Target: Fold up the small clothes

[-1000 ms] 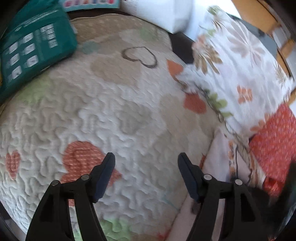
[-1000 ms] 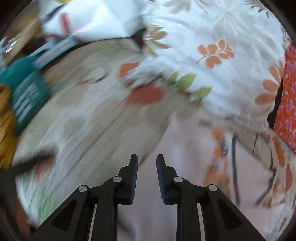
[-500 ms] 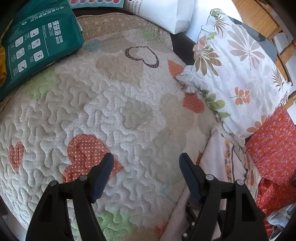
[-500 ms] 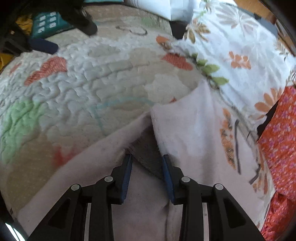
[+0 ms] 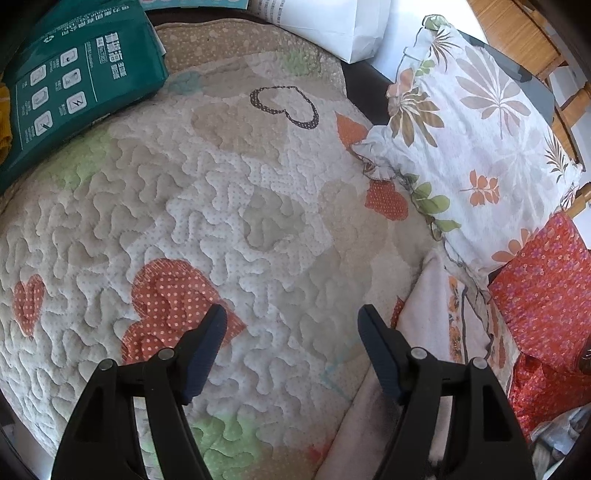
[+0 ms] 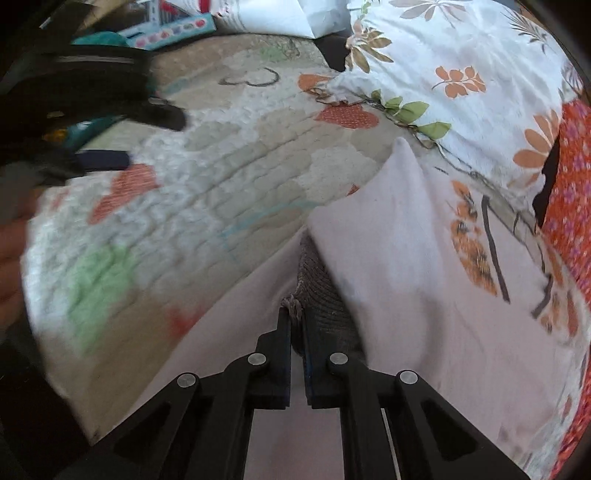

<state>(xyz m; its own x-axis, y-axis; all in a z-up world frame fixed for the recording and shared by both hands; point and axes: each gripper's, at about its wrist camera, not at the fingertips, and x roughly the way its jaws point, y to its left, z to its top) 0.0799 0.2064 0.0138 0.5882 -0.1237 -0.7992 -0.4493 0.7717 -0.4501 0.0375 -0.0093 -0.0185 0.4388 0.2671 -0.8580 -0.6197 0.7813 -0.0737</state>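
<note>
The small pale pink garment (image 6: 399,266) lies on the quilted mat (image 6: 236,162), at its right side, with one corner lifted into a point toward the floral pillow (image 6: 461,66). It has an orange and black print near its right edge. At its near edge a grey ribbed band (image 6: 317,291), which looks like a collar or cuff, runs straight toward my right tool (image 6: 295,325). That tool is clenched on the frayed near end of this band; the two black fingers stand almost together with only the knit pinched between them. The pink cloth spreads out to both sides of the tool and beneath it.

My left tool (image 5: 290,349) hangs over the mat to the left of the garment, released, its jaws wide apart with nothing between them. Its right finger (image 5: 376,354) is just beside the garment's left edge (image 5: 421,317), and I cannot tell whether it touches. Under the gap between the fingers lies bare quilting, with an orange dotted heart (image 5: 166,295) by the left finger.

Farther out, a green package (image 5: 74,88) rests on the mat's far left corner. A white paper bag (image 5: 332,26) stands behind the mat. Red flowered cloth (image 5: 546,291) lies to the right of the pillow.
</note>
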